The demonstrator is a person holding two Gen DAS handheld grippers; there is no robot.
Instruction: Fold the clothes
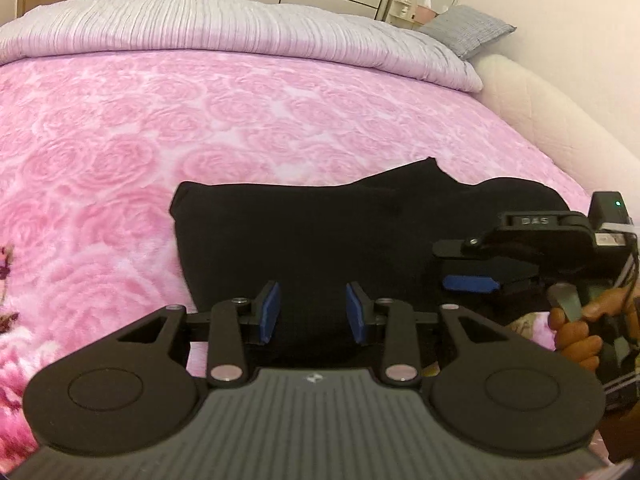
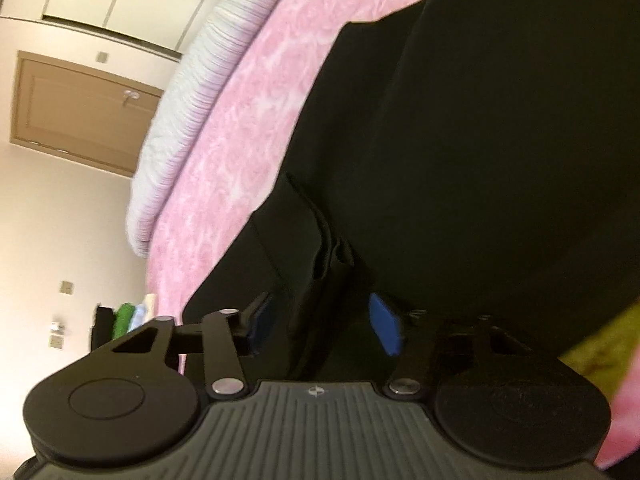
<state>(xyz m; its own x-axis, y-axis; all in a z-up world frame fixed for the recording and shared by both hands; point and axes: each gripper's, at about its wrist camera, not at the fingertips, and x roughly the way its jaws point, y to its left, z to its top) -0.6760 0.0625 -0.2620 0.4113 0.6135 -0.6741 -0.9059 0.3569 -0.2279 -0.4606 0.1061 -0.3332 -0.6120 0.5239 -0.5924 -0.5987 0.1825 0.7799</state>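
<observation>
A black garment (image 1: 320, 232) lies partly folded on the pink rose-patterned bedspread (image 1: 160, 128). My left gripper (image 1: 313, 312) hovers over its near edge with its blue pads apart and nothing between them. My right gripper (image 1: 452, 268) comes in from the right, rolled onto its side, held by a person's hand (image 1: 576, 332). In the right wrist view the black garment (image 2: 480, 140) fills the upper right. A bunched fold of its edge stands between the fingers of the right gripper (image 2: 322, 324); the blue pads (image 2: 386, 328) sit apart and do not visibly press on it.
A ribbed lilac-grey duvet (image 1: 224, 24) lies folded across the far side of the bed, with a grey pillow (image 1: 468, 28) and a padded headboard (image 1: 540, 100) at the right. Wardrobe doors stand behind. A brown door (image 2: 80, 108) and a small pile of coloured clothes (image 2: 128, 318) show beyond the bed.
</observation>
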